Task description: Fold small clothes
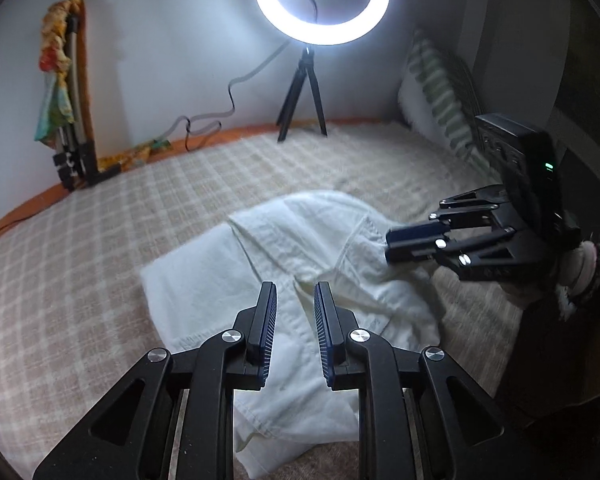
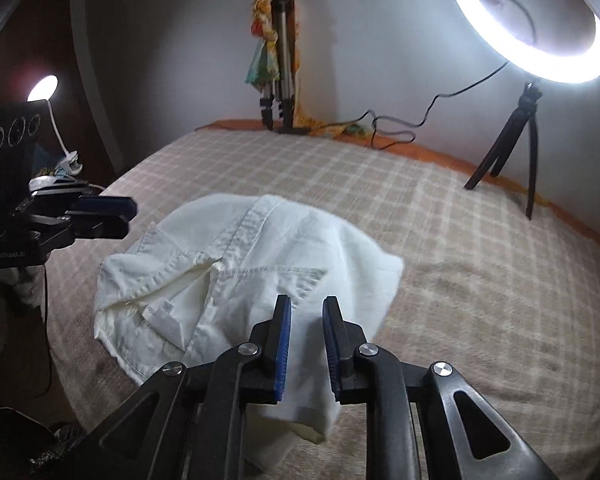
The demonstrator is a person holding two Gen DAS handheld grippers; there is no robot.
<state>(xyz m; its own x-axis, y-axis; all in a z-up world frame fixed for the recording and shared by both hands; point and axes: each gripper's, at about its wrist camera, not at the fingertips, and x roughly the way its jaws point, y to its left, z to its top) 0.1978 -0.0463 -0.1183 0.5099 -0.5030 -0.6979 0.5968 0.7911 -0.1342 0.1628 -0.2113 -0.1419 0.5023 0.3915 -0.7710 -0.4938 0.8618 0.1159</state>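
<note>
Above the near edge of the bed, the left gripper (image 1: 295, 286) is hovering over a white shirt (image 1: 300, 248) with its jaws standing a little apart and nothing between the pads; cloth is showing through the gap, but the fingers are not pressing on it. Off toward the right edge of the bed, the right gripper (image 1: 387, 245) is pointing in at the shirt, and in its own view (image 2: 306, 300) its jaws are likewise standing slightly parted with nothing clamped, the shirt's hem lying below them. In the left wrist view its fingertips are sitting right at the shirt's edge, and whether they are touching the fabric cannot be told. The shirt is lying crumpled and partly folded over itself on the checked blanket (image 1: 100, 260) near the near edge of the bed, its collar and seams facing up and a small label (image 2: 160, 308) showing in the right wrist view. Beyond it, at the far edge of the bed against the wall, a lit ring light (image 1: 321, 0) is standing on a small black tripod (image 1: 304, 96), its cable (image 1: 228, 108) trailing along an orange sheet (image 1: 220, 136). Toward the far left corner, a folded tripod (image 1: 74, 120) draped with a colourful cloth (image 1: 56, 60) is leaning against the wall, and a striped pillow (image 1: 436, 92) is propped up at the far right corner.
</note>
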